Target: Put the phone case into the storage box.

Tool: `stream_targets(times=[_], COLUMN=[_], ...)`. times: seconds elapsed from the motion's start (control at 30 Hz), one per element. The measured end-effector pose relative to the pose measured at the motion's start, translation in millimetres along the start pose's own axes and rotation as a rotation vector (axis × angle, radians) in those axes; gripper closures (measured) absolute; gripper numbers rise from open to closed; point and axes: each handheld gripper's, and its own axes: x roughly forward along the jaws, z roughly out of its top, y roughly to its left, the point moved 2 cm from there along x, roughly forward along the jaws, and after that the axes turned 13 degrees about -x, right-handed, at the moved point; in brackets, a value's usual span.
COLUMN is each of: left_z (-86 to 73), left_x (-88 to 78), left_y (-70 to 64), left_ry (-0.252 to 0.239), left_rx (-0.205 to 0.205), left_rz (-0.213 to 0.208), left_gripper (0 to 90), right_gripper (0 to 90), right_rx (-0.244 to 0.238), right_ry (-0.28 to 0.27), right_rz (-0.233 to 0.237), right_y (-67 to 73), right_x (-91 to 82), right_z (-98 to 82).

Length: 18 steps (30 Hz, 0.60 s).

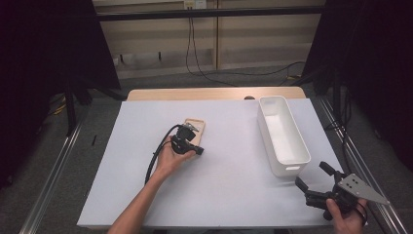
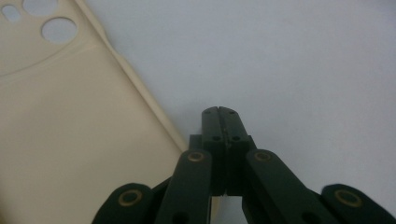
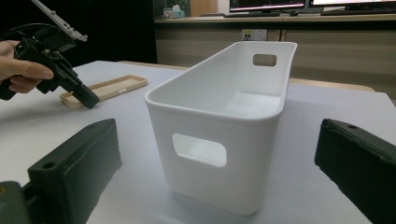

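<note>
One beige phone case [image 1: 196, 127] lay flat on the white table cover [image 1: 224, 195], left of centre, its open side up as the right gripper view showed it [image 3: 105, 89]; the camera cut-outs appeared at the upper left of the left gripper view [image 2: 60, 116]. Closest to it was the left gripper [image 1: 198, 150], held in the person's left hand [image 1: 168, 158], with its jaws pressed fully together and nothing between them. The closed tips [image 2: 219, 112] sat at the table surface just beside the case's long edge; whether they touched that edge could not be told. Farther right stood the white bin [image 1: 283, 137], long and narrow, with handle slots in its end walls and no contents. The right gripper [image 1: 312, 184], in the person's right hand [image 1: 347, 213] at the near right corner of the table, faced the bin's near end with its jaws spread wide and gripping nothing.

Judged from this layout, the work was at an early stage: the case was not yet lifted or gripped, and the bin was unfilled. Securing the case and carrying it to the bin probably remained.
</note>
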Motion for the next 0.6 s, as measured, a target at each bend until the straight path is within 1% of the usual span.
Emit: stream_targets(times=[0.07, 0.1, 0.2, 0.27, 0.33, 0.37, 0.43, 0.53, 0.6], left_z=[-0.4, -0.7, -2.0, -2.4, -2.8, -4.0, -4.5, -4.9, -5.7], left_x=[0.1, -0.3, -1.2, -1.8, -2.0, -2.2, -2.3, -2.0, -2.0], left_y=[-0.2, -0.7, 0.0, -0.3, -0.1, 1.1, 1.9, 0.2, -0.5], left_ry=[-0.004, -0.002, -0.005, -0.003, -0.006, -0.015, -0.019, -0.026, -0.032], left_rx=[-0.002, 0.006, -0.001, 0.005, 0.002, -0.008, -0.009, -0.011, -0.002], left_rz=[0.000, 0.007, 0.004, 0.010, 0.009, 0.001, -0.005, 0.003, 0.007], left_gripper=[90.0, 90.0, 90.0, 90.0, 90.0, 90.0, 90.0, 90.0, 90.0], right_gripper=[0.0, 0.0, 0.3, 0.2, 0.2, 0.2, 0.3, 0.3, 0.2], right_rx=[-0.001, 0.001, -0.006, -0.006, -0.005, -0.003, -0.002, -0.002, -0.006], right_ry=[0.000, 0.001, -0.001, -0.002, 0.001, 0.000, 0.000, -0.001, -0.002], right_rz=[0.000, 0.001, 0.001, -0.001, 0.001, 0.002, 0.004, 0.005, 0.005], right_y=[0.0, 0.6, 0.3, -0.2, -0.1, 0.2, 0.5, 0.5, 0.3], right_x=[0.2, 0.1, -0.8, -1.0, -0.9, -0.9, -0.7, -0.7, -1.1], right_z=[0.1, 0.3, 0.4, 0.2, 0.1, 0.2, 0.3, 0.3, 0.3])
